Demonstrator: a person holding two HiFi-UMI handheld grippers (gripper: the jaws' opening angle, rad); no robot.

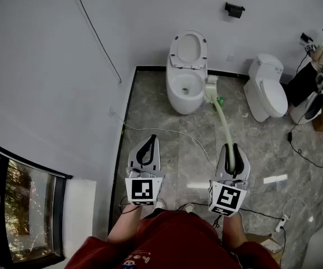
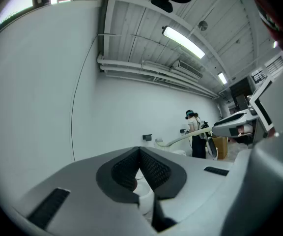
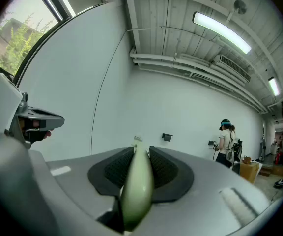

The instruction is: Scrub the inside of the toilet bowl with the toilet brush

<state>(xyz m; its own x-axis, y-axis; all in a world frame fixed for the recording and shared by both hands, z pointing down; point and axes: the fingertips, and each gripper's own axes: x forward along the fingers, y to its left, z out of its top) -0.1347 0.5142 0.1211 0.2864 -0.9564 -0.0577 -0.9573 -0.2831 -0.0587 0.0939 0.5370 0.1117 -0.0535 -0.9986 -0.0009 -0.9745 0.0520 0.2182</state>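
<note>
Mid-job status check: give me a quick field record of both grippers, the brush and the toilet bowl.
left gripper: fingers shut, nothing between them
right gripper: shut on the toilet brush, gripped by its pale green handle
brush head: beside the bowl's right rim, not inside
toilet bowl: open, lid raised
second toilet: further right, lid down
scrubbing: not yet started

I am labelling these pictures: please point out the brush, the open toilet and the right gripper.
brush (image 1: 225, 125), head view, handle middle.
open toilet (image 1: 184, 104), head view, front wall.
right gripper (image 1: 234, 148), head view, between fingertips.
</note>
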